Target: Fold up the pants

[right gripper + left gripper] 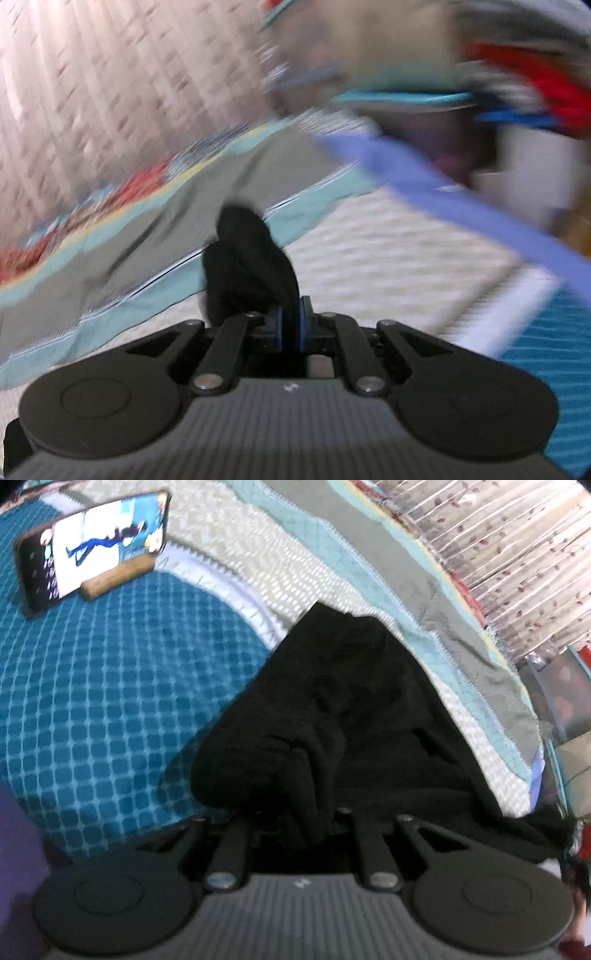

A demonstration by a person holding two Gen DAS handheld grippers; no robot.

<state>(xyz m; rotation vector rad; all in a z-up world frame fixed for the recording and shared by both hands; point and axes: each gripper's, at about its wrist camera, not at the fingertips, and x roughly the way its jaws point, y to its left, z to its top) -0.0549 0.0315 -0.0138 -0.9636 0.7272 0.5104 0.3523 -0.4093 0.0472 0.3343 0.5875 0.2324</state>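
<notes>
1. While the black pants [332, 709] lie bunched just ahead of our left gripper [295, 812], we hold a gathered fold of them in its closed jaws.
2. Our right gripper [290, 325] pinches another bunch of the pants [251, 266] between its blue pads [279, 325].
3. We judge the folding barely begun: the cloth is crumpled, with no neat fold showing.
4. We count one pair of pants and two grippers.
5. Beyond lie one blue checked bedspread [110, 701] and, far left, one phone [92, 550] on its stand.

right tool [290, 325] pinching black pants [247, 258], blurred bedding [388, 251]
</notes>
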